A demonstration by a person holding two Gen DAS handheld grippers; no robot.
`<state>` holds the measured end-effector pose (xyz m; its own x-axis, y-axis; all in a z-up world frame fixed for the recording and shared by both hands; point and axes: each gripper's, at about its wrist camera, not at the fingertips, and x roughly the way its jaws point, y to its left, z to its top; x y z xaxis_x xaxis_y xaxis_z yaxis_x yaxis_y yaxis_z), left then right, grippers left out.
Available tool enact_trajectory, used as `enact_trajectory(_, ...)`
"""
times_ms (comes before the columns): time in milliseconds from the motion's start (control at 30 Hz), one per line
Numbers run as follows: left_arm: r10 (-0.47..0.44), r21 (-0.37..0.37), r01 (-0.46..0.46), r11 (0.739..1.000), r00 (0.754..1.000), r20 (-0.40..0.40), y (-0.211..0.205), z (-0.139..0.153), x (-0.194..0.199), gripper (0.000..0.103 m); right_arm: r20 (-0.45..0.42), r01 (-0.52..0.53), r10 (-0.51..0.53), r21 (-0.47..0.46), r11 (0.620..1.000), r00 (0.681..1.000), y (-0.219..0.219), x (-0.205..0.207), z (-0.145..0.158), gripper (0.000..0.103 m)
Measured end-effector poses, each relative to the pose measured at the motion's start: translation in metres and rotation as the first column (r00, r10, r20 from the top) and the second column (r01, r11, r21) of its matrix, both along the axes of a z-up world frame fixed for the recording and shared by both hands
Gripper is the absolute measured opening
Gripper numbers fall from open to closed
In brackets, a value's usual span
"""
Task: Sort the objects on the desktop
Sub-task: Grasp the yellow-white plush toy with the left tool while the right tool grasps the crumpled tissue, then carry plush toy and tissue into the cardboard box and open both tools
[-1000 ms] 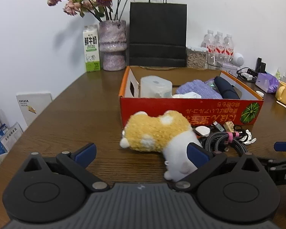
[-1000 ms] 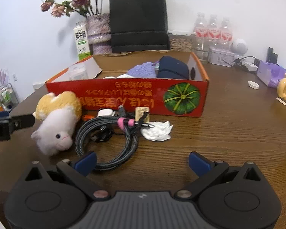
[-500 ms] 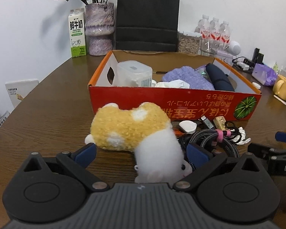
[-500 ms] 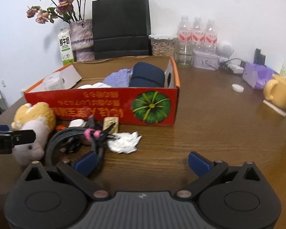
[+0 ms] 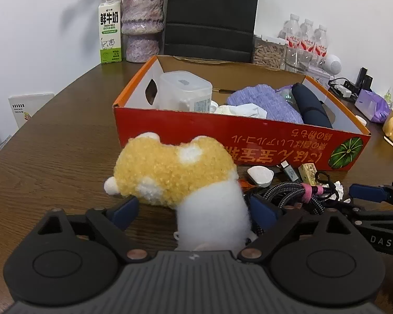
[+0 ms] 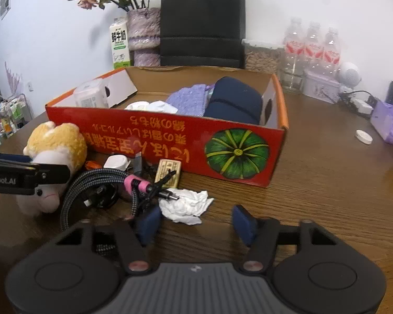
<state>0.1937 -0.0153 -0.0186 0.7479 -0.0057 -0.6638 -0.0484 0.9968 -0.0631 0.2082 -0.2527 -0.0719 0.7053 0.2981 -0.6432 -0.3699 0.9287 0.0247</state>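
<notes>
Your left gripper (image 5: pixel 193 210) straddles the plush toy (image 5: pixel 180 180), which lies on the wooden table (image 5: pixel 60 141) just in front of the red cardboard box (image 5: pixel 248 141). The jaws have just been closing and stand wide around the toy's white part, the pads near the fur but not yet clearly pressing. Your right gripper (image 6: pixel 197 222), about half open and also just closing, brackets the crumpled white tissue (image 6: pixel 187 205) beside the braided cable coil (image 6: pixel 99 183) — nothing gripped. Judged by look, the plush is light, soft and compressible — it will squash before it resists, so close across the thick white body rather than a foot. The tissue is nearly weightless; pinch its bulk.
</notes>
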Motion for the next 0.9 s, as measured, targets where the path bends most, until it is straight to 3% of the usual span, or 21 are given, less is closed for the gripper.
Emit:
enact_trajectory(100,-0.002,-0.002,0.002,1.000,1.000,-0.016,-0.001,-0.002,0.002,0.083,0.002,-0.017,0.017,0.011,1.000,1.000,0.002,0.000,0.000,0.045)
enact_trajectory(167,-0.006,-0.004,0.006,1.000,1.000,-0.024,-0.002,-0.004,0.002,0.078,0.009,-0.032,0.032,0.008,0.999,0.999,0.003,-0.001,0.000,0.031)
enact_trajectory(300,-0.041,-0.022,0.040,0.999,0.999,-0.026,-0.005,-0.007,0.000,0.053,0.019,-0.043,0.043,0.001,0.999,0.999,0.005,-0.006,0.001,0.021)
enact_trajectory(700,-0.029,-0.043,0.030,0.999,1.000,0.011,0.001,-0.003,-0.015,0.050,0.041,0.029,-0.029,0.018,0.999,0.999,-0.010,-0.023,0.006,0.018)
enact_trajectory(900,-0.027,-0.018,0.029,0.999,0.997,0.079,0.006,0.014,-0.029,0.050,0.076,0.042,-0.045,0.035,0.999,0.996,-0.013,-0.031,0.018,0.018)
